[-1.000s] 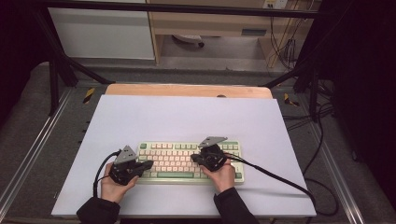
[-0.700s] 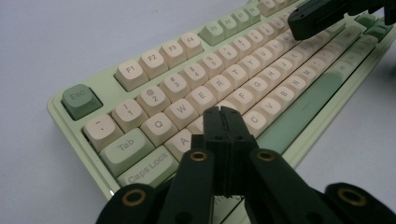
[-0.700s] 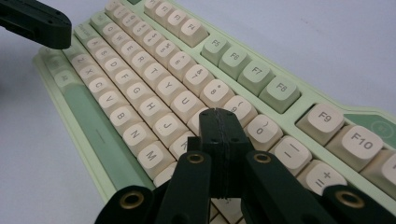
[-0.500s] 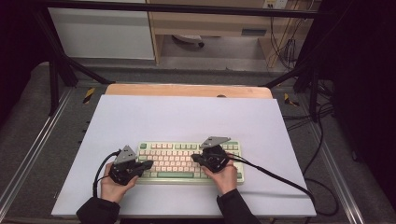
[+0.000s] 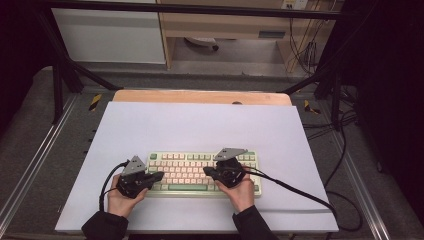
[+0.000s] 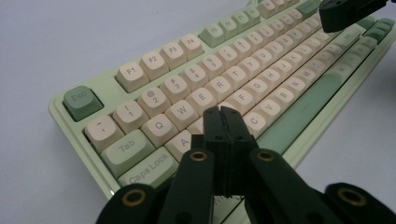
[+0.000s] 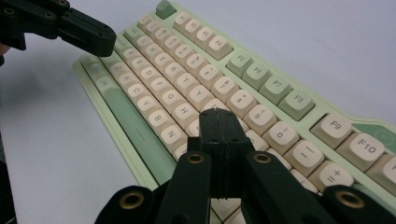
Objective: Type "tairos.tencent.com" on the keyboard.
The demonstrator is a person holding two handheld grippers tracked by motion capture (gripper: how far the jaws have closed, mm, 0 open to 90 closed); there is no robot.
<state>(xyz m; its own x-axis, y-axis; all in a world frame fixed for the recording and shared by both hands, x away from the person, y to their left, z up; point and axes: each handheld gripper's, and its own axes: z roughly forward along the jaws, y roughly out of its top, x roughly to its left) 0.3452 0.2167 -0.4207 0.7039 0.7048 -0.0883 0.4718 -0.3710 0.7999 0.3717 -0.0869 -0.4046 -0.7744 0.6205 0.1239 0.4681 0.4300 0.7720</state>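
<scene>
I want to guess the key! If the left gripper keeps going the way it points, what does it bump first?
Probably the keyboard: the shut left gripper points at the letter keys near S and D, though its tip hides which one.

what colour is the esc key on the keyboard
Darker sage green; the Esc key shows best in the left gripper view.

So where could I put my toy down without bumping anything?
The white mat is bare between the keyboard and the wooden strip behind it, also right of the keyboard. It is crowded at the near edge: left gripper and right gripper over the keys.
</scene>
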